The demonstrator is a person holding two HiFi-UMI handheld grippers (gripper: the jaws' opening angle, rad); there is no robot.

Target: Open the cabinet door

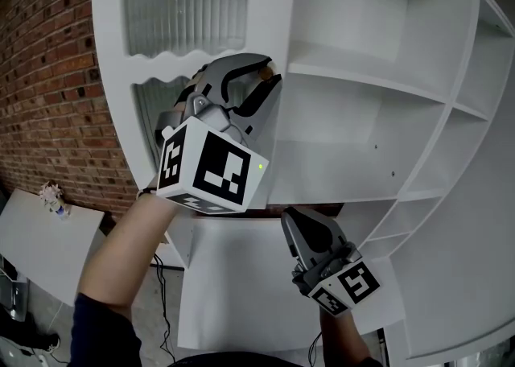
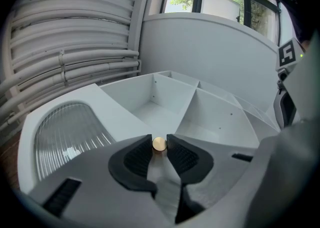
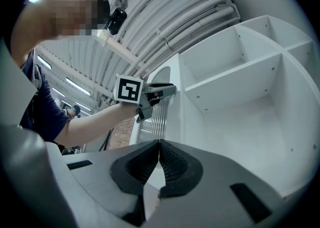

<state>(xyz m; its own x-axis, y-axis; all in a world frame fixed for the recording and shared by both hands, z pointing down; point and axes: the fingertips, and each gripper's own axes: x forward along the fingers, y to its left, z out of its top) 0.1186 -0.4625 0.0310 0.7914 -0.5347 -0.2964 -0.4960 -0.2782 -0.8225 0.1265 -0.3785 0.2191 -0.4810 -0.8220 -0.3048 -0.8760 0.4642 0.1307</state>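
The white cabinet door (image 1: 113, 51) with ribbed glass panes (image 1: 181, 3) stands swung out, so the shelves (image 1: 362, 80) behind it show. A small brass knob (image 2: 159, 144) sits on the door's edge, also seen as the knob (image 1: 265, 73) in the head view. My left gripper (image 1: 264, 84) is raised to it, its two dark pads (image 2: 137, 158) pressing the knob from both sides. My right gripper (image 1: 292, 224) hangs lower, in front of the cabinet's lower part, shut with nothing in it; its jaws (image 3: 159, 147) meet tip to tip.
A brick wall (image 1: 48, 76) runs along the left. A white board (image 1: 40, 245) lies low at the left, with cables on the floor nearby. The open compartments (image 1: 451, 140) extend to the right. A person's bare forearm (image 3: 85, 122) carries the left gripper.
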